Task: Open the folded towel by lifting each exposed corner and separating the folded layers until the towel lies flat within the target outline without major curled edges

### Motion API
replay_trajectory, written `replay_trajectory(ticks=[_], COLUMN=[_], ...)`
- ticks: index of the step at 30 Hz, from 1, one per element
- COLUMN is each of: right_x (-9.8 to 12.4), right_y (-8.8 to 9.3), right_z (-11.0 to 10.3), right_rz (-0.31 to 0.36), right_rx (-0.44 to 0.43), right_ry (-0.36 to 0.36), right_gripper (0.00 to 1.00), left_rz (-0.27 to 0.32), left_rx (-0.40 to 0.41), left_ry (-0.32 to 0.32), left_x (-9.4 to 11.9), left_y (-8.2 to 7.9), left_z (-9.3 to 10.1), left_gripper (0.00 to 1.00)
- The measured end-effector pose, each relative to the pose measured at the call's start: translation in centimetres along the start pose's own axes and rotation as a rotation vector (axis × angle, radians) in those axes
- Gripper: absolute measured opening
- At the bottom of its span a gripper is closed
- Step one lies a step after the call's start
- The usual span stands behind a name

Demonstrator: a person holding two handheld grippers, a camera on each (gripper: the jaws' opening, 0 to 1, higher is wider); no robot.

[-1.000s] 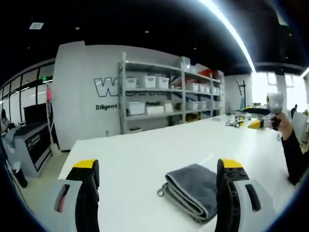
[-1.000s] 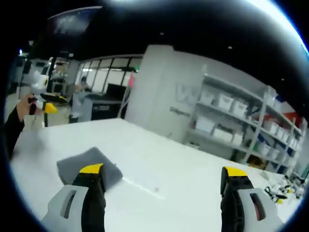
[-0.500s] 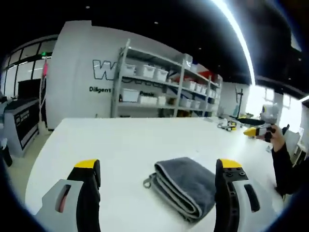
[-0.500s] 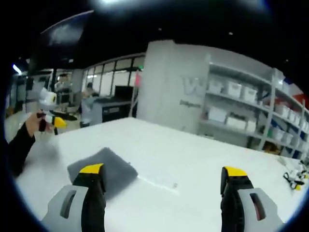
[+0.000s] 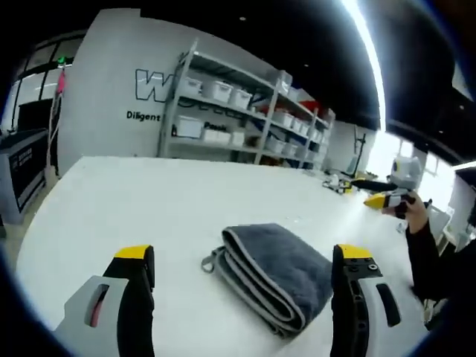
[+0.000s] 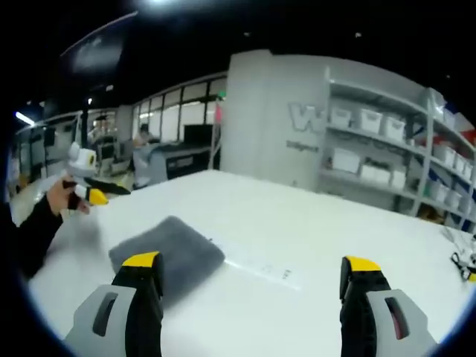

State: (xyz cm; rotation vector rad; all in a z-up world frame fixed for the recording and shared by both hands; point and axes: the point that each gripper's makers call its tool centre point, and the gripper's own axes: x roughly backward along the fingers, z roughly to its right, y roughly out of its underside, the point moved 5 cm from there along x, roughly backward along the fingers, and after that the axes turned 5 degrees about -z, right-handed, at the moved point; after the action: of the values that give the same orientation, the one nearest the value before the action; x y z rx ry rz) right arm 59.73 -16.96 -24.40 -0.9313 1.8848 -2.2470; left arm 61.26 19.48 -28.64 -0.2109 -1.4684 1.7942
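A folded grey towel (image 5: 273, 269) lies on the white table (image 5: 134, 201), its stacked layers and a small loop facing my left gripper (image 5: 242, 260), which hangs open above the table with the towel between and beyond its yellow-tipped jaws. In the right gripper view the same towel (image 6: 172, 251) lies flat behind the left jaw of my right gripper (image 6: 251, 264), also open and held above the table (image 6: 312, 230). A faint outline mark (image 6: 260, 269) runs on the table by the towel. The right gripper (image 5: 387, 195) appears at far right, the left gripper (image 6: 85, 187) at far left, each in a hand.
Metal shelves with white bins (image 5: 238, 119) stand behind the table against a grey wall. Small tools (image 5: 335, 184) lie at the table's far end. A dark counter (image 6: 167, 160) and people stand beyond the table's left side. A sleeve (image 5: 431, 260) reaches in from the right.
Both views have tipped down and drawn nearer, so the towel looks larger and closer. The towel itself lies as before. Both grippers stay open.
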Motion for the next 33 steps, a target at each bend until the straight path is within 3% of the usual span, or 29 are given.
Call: replay_trajectory(ticks=[10, 12, 15, 19, 23, 30, 33], right_x=[-1.2, -1.6, -1.2, -1.0, -1.0, -1.6, -2.6], right_y=[1.7, 2.3, 3.1, 3.3, 3.7, 5.1, 5.1], right_z=[-1.3, -2.0, -3.0, -3.1, -4.3, -6.1, -5.4], right_rz=[-0.063, -0.081, -0.098, -0.102, -0.096, -0.139, -0.160], right_rx=[-0.022, -0.061, -0.061, -0.068, -0.123, -0.114, -0.119], right_ry=[-0.069, -0.119, -0.115, -0.110, -0.181, -0.214, -0.231], right_gripper=[1.00, 1.00, 1.00, 1.00, 0.99, 0.98, 0.96], left_rz=[-0.078, -0.084, -0.099, -0.113, -0.137, -0.178, -0.187], left_rx=[0.021, 0.027, 0.022, 0.058, 0.106, 0.122, 0.130], left_ry=[0.078, 0.058, 0.032, 0.064, 0.114, 0.158, 0.170], left_x=[-1.8, -1.9, -1.7, -1.5, -2.0, -2.2, -2.4], left_y=[2.2, 2.5, 2.8, 3.3, 4.1, 5.6, 5.8], left_z=[0.7, 0.1, -0.7, -0.5, -0.1, 0.7, 0.7], left_gripper=[0.94, 0.91, 0.90, 0.87, 0.84, 0.82, 0.79])
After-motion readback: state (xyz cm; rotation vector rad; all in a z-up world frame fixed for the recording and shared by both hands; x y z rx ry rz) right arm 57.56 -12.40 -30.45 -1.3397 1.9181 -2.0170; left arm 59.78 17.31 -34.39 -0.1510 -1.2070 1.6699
